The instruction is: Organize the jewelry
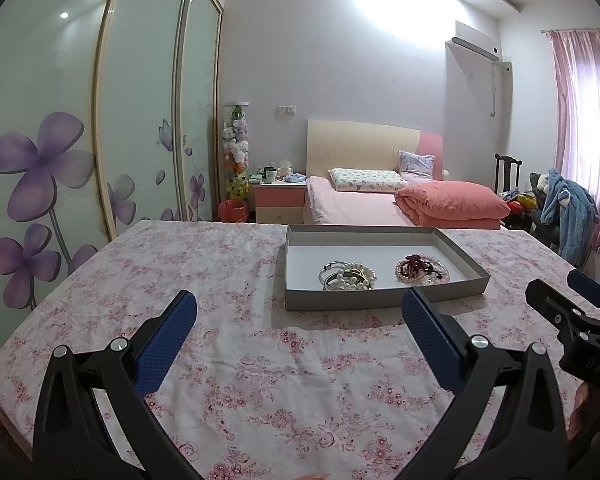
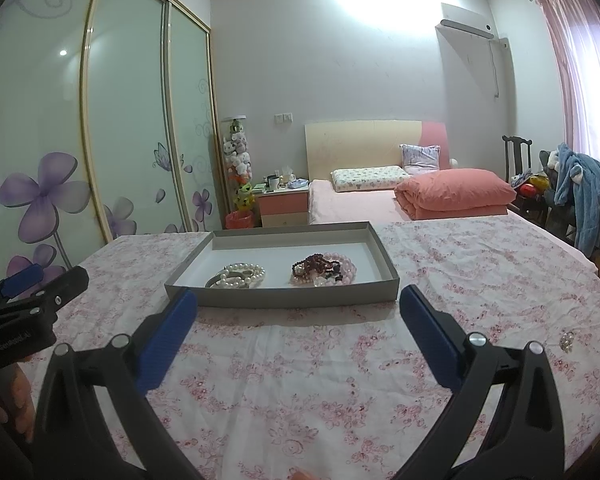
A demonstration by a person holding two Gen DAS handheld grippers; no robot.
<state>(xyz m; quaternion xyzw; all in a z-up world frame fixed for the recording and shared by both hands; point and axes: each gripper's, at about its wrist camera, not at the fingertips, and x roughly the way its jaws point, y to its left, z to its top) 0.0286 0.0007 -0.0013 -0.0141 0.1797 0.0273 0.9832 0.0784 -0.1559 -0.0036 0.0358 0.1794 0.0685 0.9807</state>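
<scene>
A shallow grey box (image 1: 384, 300) (image 2: 284, 298) stands on the floral tablecloth ahead of both grippers. Inside it, a pile of white pearl bracelets and silver bangles (image 1: 348, 276) (image 2: 238, 275) lies on the left, and a pile of dark red and pink bead bracelets (image 1: 420, 267) (image 2: 324, 269) on the right. A small pearl brooch (image 2: 567, 341) lies on the cloth to the right. My left gripper (image 1: 300, 312) is open and empty, short of the box. My right gripper (image 2: 298, 308) is open and empty, also short of the box.
The table (image 1: 140, 280) has a pink floral cloth. The right gripper shows at the right edge of the left wrist view (image 1: 572, 312), the left gripper at the left edge of the right wrist view (image 2: 32, 304). A bed (image 1: 380, 204) and wardrobe (image 1: 60, 120) stand behind.
</scene>
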